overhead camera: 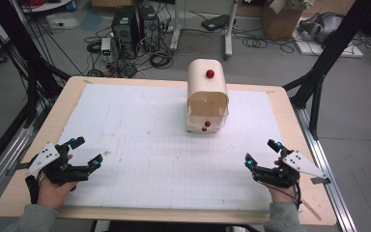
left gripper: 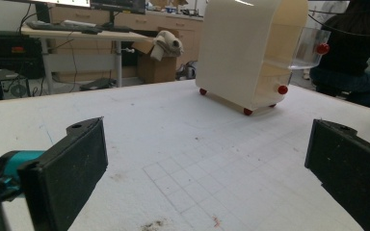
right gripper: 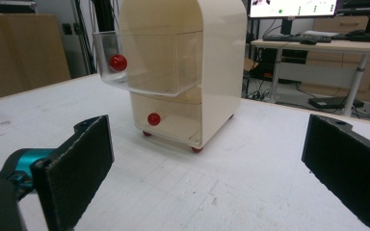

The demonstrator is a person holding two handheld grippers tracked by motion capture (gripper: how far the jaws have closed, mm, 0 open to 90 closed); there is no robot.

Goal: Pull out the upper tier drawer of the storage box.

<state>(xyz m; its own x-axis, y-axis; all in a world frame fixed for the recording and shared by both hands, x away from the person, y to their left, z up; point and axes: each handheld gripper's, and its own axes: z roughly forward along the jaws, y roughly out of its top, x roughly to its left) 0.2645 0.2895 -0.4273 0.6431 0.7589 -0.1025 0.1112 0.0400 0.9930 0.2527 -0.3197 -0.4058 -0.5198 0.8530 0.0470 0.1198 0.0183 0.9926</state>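
A cream cabinet (overhead camera: 207, 94) with a rounded top stands at the far middle of the white gridded mat (overhead camera: 140, 145). Its clear upper drawer (right gripper: 147, 62) is pulled out and has a red knob (right gripper: 118, 62). The lower drawer (right gripper: 166, 120) is closed, with a red knob (right gripper: 153, 119). My left gripper (overhead camera: 86, 152) rests open near the front left edge with nothing between its fingers. My right gripper (overhead camera: 262, 152) is open near the front right, also empty. Both sit well short of the cabinet (left gripper: 248, 50).
The wooden table (overhead camera: 290, 116) borders the mat. A red knob (overhead camera: 209, 74) sits on the cabinet's top. Beyond the table are computer towers (overhead camera: 135, 29), cables and boxes on the floor. A seated person (left gripper: 351, 48) is behind the cabinet in the left gripper view.
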